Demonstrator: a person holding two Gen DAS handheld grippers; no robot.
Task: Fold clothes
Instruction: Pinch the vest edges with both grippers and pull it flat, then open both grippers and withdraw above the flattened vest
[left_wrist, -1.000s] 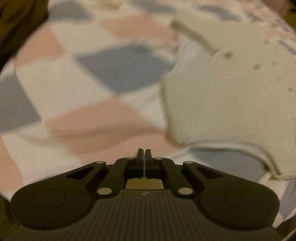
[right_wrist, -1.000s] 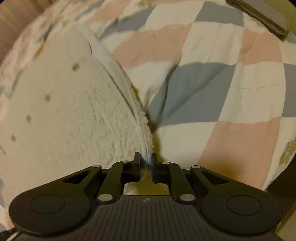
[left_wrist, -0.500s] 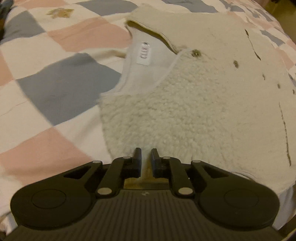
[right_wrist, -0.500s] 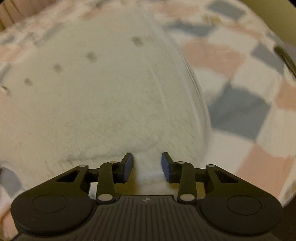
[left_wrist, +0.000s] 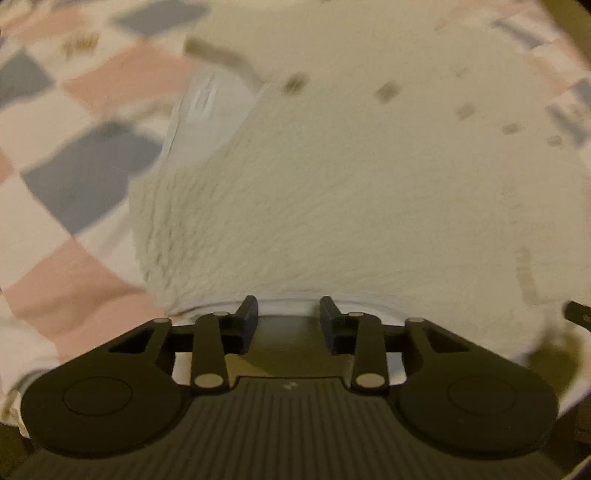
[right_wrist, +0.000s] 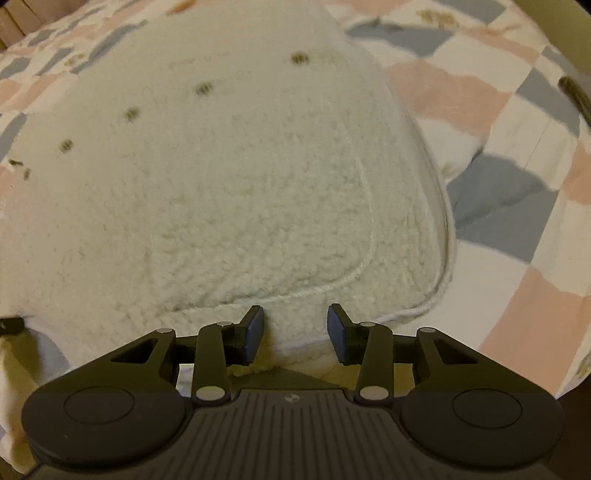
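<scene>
Both tools stand at the near edge of a cream fleece jacket (right_wrist: 229, 192) that lies flat on a bed under a checked quilt (right_wrist: 517, 206). The left tool (left_wrist: 284, 319) has its jaws spread wide, the garment's white-bound edge running directly ahead of the fingertips, nothing held. The right tool (right_wrist: 295, 325) is likewise wide, with the hem and its white piping (right_wrist: 424, 306) lying between and just past the fingertips, ungripped.

Risks from here:
- Either tool may close on the top layer alone. The pile is thick and the edge lies tight to the quilt, so the lower layer would be left behind and the fold would come up uneven.
- A tool driven too low may pinch the quilt along with the hem and drag the bedding up with the garment.
- The left view is smeared by motion (edge detail is unreliable there), so closing at this speed risks missing the binding altogether.
- Unequal lift between the two tools would skew the fold line.

Orientation: in the left view the neck opening, with a white label (left_wrist: 203, 98) inside it, sits ahead and to the left of the tool. A row of dark snap buttons (right_wrist: 203, 88) runs away from the right tool and to its left. By my judgement the long axis runs from the hem at the right tool towards the collar, roughly across both tools' line of sight and angled away.
</scene>
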